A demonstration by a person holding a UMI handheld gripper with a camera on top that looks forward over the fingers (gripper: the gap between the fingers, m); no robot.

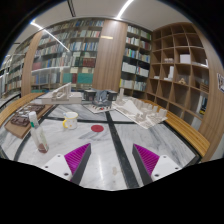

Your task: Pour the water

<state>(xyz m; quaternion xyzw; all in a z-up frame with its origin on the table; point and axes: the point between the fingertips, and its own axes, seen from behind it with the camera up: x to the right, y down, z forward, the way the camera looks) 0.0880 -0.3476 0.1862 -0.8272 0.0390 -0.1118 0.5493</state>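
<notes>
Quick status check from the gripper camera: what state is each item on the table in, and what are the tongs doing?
tongs: open, nothing between the fingers, above the table's near part
bottle: upright on the table, ahead of the fingers; cap state too small to tell
cup: upright, beside the bottle; contents not visible
red disc: lying flat on the table, beyond the fingers

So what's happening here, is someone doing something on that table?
A person is holding a gripper above a white marble table. Its fingers are open and hold nothing. Beyond them stand a bottle, a cup and a red disc. Nothing is being poured yet. Bookshelves fill the wall behind.
</notes>
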